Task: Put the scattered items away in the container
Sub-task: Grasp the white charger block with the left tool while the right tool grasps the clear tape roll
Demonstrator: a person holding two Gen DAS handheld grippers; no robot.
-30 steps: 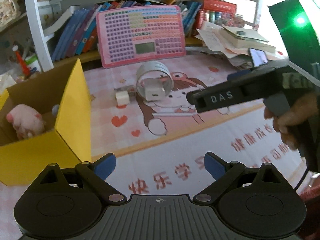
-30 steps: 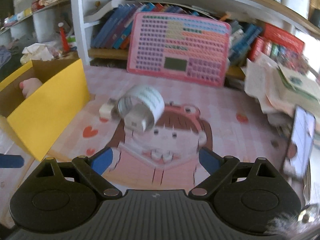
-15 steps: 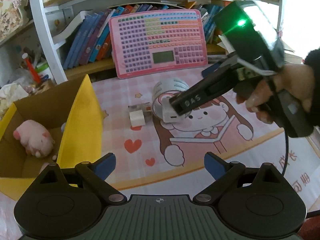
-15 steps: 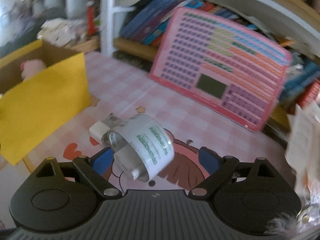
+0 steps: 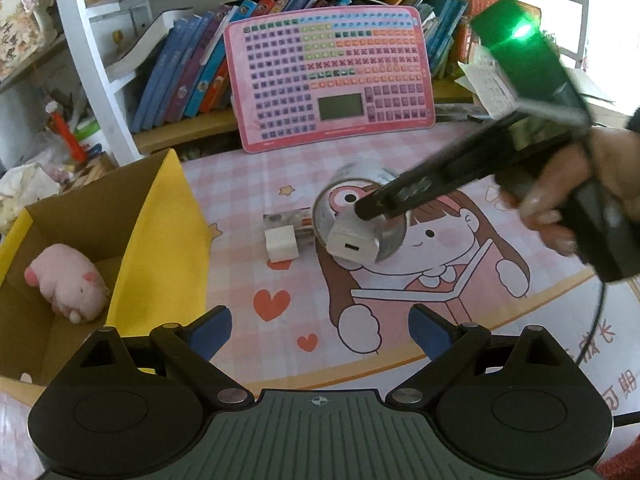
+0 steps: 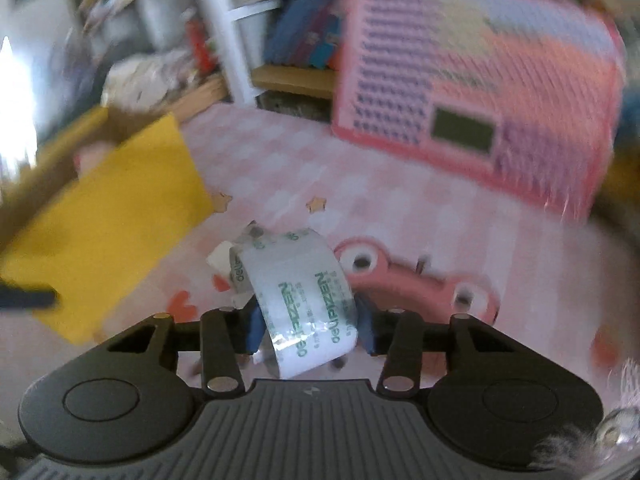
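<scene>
A clear tape roll [image 6: 304, 300] with green lettering stands on edge on the pink mat. My right gripper [image 6: 310, 324] has its blue pads against both sides of it. In the left wrist view the roll [image 5: 362, 216] leans over a white charger block [image 5: 352, 245], with the right gripper's tip [image 5: 366, 210] at it. A small white plug [image 5: 281, 245] and a clear tube [image 5: 298, 220] lie just left of the roll. The yellow cardboard box [image 5: 160, 248] stands open at the left and holds a pink plush pig [image 5: 68, 288]. My left gripper [image 5: 320, 330] is open and empty over the near mat.
A pink toy keyboard [image 5: 330, 76] leans against a bookshelf [image 5: 180, 80] at the back. Papers and books are piled at the back right. The box flap [image 6: 108, 224] rises close to the left of the tape roll.
My right gripper has moved in and down over the tape roll and closed its fingers on it. The left gripper has shifted slightly forward and stayed open.
</scene>
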